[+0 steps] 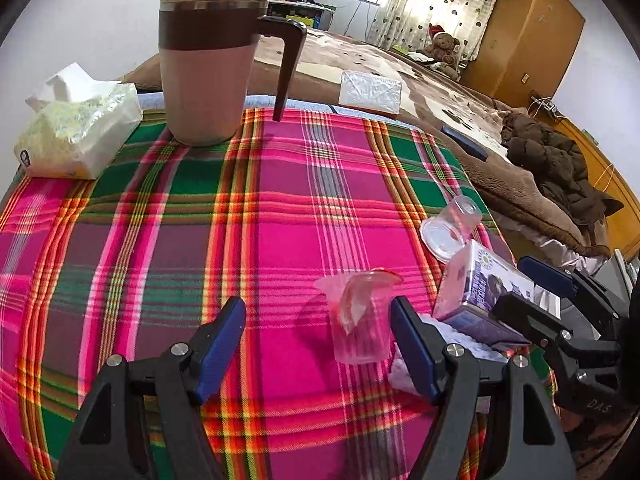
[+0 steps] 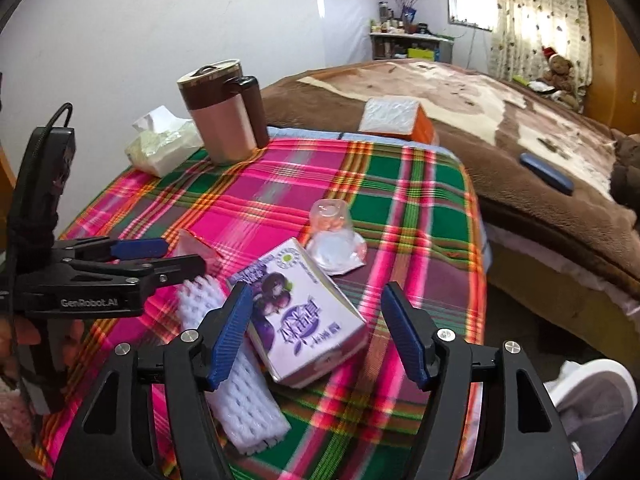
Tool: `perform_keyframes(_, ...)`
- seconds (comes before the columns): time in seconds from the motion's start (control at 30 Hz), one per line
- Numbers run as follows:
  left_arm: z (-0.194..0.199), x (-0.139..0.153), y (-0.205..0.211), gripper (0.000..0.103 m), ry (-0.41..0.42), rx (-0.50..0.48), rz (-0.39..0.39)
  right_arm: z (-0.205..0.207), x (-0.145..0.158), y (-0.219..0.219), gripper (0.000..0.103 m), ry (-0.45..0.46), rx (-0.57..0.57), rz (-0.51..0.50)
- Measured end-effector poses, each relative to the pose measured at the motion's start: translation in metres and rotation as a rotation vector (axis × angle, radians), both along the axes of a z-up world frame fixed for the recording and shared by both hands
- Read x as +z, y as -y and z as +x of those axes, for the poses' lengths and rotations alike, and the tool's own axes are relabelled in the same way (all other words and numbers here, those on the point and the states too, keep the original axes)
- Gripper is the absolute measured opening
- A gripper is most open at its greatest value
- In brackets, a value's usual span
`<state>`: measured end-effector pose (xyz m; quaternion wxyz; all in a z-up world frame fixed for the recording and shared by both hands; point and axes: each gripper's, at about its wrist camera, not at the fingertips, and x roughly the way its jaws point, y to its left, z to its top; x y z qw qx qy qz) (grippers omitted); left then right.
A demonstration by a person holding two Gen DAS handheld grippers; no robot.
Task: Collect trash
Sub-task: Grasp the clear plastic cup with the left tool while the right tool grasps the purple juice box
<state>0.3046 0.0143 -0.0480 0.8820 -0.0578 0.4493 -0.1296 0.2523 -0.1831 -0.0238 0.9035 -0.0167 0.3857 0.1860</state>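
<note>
My left gripper (image 1: 318, 344) has its jaws spread wide, and an upright clear plastic cup (image 1: 362, 318) with a crumpled red-edged wrapper stuffed inside stands on the surface between them, closer to the right-hand jaw and not touched by either. My right gripper (image 2: 316, 334) is also spread wide, its jaws on either side of a purple carton (image 2: 304, 316) that lies flat near the right edge of the surface; the left-hand jaw is just beside the carton and I cannot tell whether it touches, while the other stands apart. A white foam net sleeve (image 2: 236, 376) lies beside and partly under the carton, running toward the near edge. Just beyond the carton a second clear cup (image 2: 334, 236) lies tipped over, close to the right edge. The surface is covered by a pink and green plaid cloth (image 1: 200, 220). At the far edge stands a tall brown mug (image 1: 208, 68) with a lid and handle, and a pack of tissues (image 1: 76, 136) sits in the far left corner. Past the surface is a bed (image 2: 520, 120) with a brown blanket.
</note>
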Motion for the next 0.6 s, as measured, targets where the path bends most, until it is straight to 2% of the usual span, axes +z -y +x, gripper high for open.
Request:
perform_keyframes(0.1,0.002,0.0,-0.004,0.074,-0.002,0.008,0.0,-0.001,0.0,-0.007,0.068,-0.003,0.052,-0.013)
perform_keyframes(0.23,0.003,0.0,-0.009,0.066,-0.002,0.008,0.005,0.0,-0.005,-0.017,0.068,-0.018,0.095,-0.062)
perform_keyframes(0.33,0.003,-0.001,-0.008,0.055,-0.001,0.002,0.001,0.001,-0.006,-0.018,0.068,-0.021,0.083,-0.073)
perform_keyframes(0.6,0.006,-0.001,-0.007,0.044,0.008,-0.006,0.0,0.008,-0.01,-0.015,0.068,-0.042,0.035,-0.062)
